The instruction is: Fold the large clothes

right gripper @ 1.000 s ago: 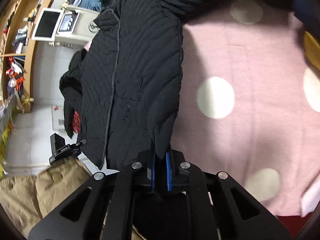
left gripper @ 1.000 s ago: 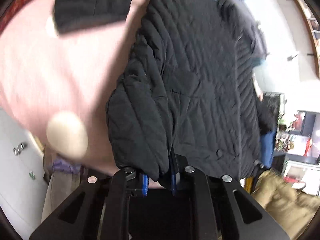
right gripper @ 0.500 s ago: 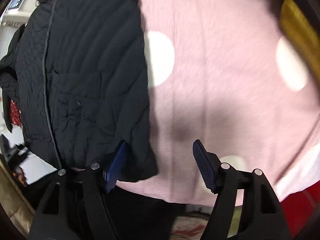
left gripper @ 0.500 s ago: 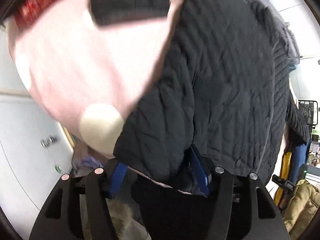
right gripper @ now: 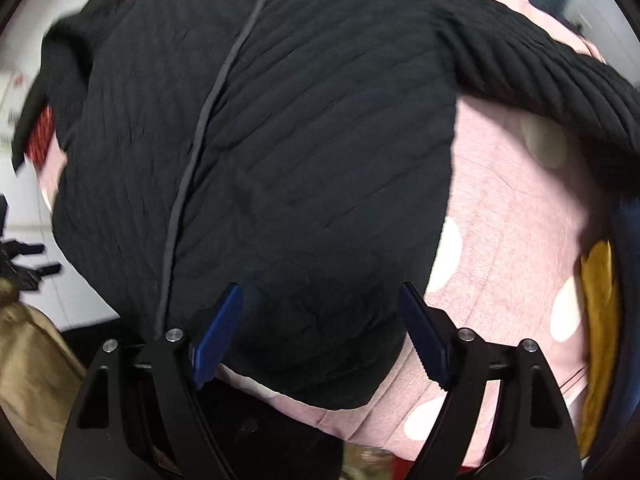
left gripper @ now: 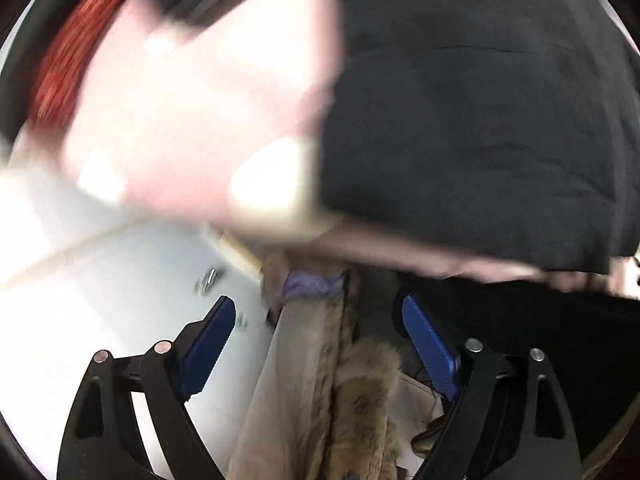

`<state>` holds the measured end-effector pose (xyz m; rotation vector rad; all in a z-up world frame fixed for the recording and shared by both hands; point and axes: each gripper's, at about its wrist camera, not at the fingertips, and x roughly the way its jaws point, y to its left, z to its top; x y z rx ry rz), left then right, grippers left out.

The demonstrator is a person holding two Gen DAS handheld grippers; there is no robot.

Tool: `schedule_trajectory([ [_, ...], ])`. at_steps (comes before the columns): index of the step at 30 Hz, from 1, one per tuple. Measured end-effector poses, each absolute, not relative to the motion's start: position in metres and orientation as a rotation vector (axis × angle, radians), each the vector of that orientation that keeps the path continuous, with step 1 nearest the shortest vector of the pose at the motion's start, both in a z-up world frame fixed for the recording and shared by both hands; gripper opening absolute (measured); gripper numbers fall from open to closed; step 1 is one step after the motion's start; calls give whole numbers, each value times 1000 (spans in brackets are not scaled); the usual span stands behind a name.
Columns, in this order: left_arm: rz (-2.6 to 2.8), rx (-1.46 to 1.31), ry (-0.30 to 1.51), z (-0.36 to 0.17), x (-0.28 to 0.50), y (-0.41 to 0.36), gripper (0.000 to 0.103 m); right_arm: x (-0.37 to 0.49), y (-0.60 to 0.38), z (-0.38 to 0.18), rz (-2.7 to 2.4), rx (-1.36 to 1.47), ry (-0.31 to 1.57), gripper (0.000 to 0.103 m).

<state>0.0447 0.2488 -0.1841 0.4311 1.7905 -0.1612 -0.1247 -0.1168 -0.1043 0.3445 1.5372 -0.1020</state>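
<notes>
1. Blue ribbed pads line both tools, and both sets of jaws stand wide apart with nothing between them: the left gripper [left gripper: 318, 344] hangs off the near edge of the bed, the right gripper [right gripper: 320, 328] hovers over the jacket's hem.
2. Just beyond the left gripper's fingers, below the bed edge, lies a tan fur-trimmed coat [left gripper: 340, 392]; a white cabinet front [left gripper: 100, 300] sits to its left. That view is badly blurred.
3. Directly ahead of the right gripper, the black quilted jacket [right gripper: 280, 160] lies spread on the pink polka-dot bedspread [right gripper: 512, 216], its hem just past the open fingers and reaching close to the near edge of the bed.
4. Further ahead, its grey zipper line [right gripper: 204, 120] runs away from the tool, left of centre; one sleeve [right gripper: 560, 76] stretches out to the far right across the bedspread.
5. In the left view the same jacket fills the area ahead and right, with bare bedspread ahead and left.
6. Progress, as I judge it: the jacket is laid out front-up and released, so spreading looks done. No fold shows yet; the sleeve I can see is still out, and folding the sleeves in and doubling the body remain.
</notes>
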Motion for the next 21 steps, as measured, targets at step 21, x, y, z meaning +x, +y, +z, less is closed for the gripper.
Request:
schedule_trajectory([
  [21,-439,463,1459,-236,120,-5,99,-19,-71,-177,-133,86,1709,97],
])
